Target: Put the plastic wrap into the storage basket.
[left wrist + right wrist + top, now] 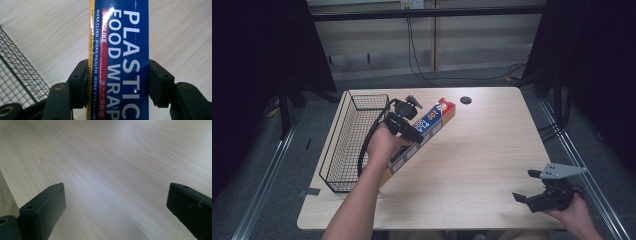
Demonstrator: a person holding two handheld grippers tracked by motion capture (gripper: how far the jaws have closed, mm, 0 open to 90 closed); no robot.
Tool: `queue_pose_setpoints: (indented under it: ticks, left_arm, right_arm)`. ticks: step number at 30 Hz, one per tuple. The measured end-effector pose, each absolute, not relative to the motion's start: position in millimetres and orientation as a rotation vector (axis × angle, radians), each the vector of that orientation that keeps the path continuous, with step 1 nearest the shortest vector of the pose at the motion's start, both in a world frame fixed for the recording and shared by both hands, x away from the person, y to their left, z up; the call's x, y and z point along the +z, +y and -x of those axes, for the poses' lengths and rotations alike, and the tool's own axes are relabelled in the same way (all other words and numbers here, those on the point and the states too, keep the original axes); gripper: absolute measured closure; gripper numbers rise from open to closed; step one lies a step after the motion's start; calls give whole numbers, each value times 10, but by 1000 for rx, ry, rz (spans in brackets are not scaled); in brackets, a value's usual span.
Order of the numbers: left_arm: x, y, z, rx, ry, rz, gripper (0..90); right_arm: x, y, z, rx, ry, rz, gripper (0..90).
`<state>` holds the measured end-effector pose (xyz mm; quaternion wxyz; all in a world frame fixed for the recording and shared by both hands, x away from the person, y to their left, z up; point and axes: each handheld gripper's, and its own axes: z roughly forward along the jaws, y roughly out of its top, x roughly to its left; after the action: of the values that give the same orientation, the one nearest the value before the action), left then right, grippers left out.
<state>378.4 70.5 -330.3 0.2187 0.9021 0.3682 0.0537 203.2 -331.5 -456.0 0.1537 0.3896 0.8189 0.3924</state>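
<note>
Blue box (125, 62) — white lettering, red and yellow stripes — black wire basket (343, 145).

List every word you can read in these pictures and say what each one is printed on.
"PLASTIC FOOD WRAP": box, blue face.
"MORE CLING MORE HEALTH MORE STRENGTH": same face, small white print.
Red stripe: Chinese characters, too blurred.
Yellow edge: too small.
"PLA" and "100"-like number: box in high view, partly hidden.
</note>
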Motion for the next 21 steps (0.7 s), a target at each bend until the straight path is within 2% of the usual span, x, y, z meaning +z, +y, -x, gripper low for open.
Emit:
queue_pose_setpoints:
  ticks: [21]
  left_arm:
    - [-3223, 937, -3829, 185, 1120, -2455, 430]
  right_arm:
    - [-4560, -3313, -2029, 1120, 2347, -1113, 23]
